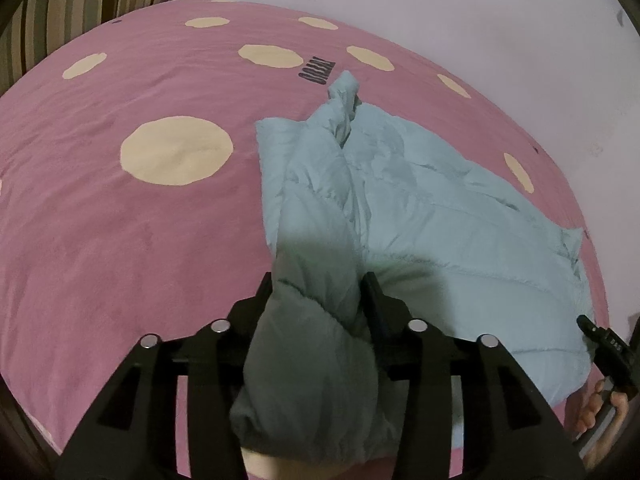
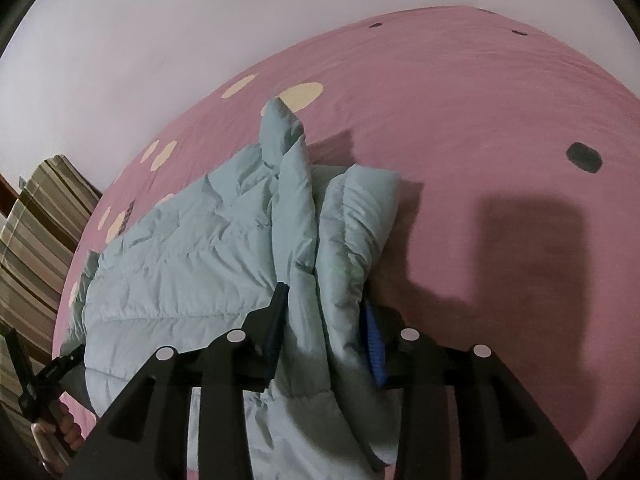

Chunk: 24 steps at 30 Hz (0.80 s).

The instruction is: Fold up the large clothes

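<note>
A light blue puffer jacket (image 1: 440, 208) (image 2: 180, 248) lies on the pink bed cover, with both its long sides folded in over the middle. My left gripper (image 1: 319, 280) stands over the jacket's near left fold. Its jaws are partly spread and the puffed fabric fills the gap loosely, with no pinch crease. My right gripper (image 2: 323, 296) stands the same way at the right fold; its blue pads (image 2: 374, 344) show beside the cloth. Each view catches the other gripper and its hand at the picture's edge.
The pink bed cover (image 1: 120, 240) (image 2: 500, 120) has cream and dark spots and spreads wide on both sides of the jacket. A striped cushion (image 1: 80, 8) (image 2: 36, 232) sits at the bed's far corner. A pale wall (image 1: 480, 20) runs along the far edge.
</note>
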### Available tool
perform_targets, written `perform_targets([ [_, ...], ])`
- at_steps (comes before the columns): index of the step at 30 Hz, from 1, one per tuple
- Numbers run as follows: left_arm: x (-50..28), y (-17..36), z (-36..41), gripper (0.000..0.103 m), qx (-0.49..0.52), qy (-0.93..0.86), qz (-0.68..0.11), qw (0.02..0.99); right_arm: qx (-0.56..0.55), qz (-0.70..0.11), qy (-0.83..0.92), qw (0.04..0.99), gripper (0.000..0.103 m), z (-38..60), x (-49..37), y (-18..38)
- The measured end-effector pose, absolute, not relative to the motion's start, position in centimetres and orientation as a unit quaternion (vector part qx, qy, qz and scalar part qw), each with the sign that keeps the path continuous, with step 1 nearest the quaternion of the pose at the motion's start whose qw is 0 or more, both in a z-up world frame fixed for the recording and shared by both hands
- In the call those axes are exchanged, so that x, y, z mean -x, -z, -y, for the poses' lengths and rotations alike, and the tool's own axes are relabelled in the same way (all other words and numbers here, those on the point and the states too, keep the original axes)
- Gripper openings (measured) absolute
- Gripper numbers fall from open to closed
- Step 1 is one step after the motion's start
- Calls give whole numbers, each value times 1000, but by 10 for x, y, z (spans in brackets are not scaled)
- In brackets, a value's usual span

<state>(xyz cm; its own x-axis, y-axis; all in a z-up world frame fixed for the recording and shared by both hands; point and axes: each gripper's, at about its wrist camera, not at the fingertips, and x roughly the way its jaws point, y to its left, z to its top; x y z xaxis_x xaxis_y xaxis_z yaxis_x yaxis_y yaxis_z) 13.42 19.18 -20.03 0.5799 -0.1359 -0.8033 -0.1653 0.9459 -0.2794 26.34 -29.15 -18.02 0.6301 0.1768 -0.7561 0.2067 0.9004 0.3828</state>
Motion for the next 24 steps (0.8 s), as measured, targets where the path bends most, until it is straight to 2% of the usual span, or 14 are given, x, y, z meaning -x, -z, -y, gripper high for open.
perform_targets([
  [2, -131, 196, -195, 59, 166, -13, -456, 874, -222, -429, 13, 876, 38, 293, -261, 177],
  [7, -118, 177, -204, 67, 160, -21, -445, 881, -211, -415, 38, 884, 38, 297, -253, 157],
  [15, -120, 135, -217, 73, 136, -11, -428, 894, -160, -394, 43, 904, 37, 267, -252, 113],
  [24, -148, 136, -207, 75, 108, 6, -447, 888, -101, -439, -59, 891, 36, 155, -290, 124],
])
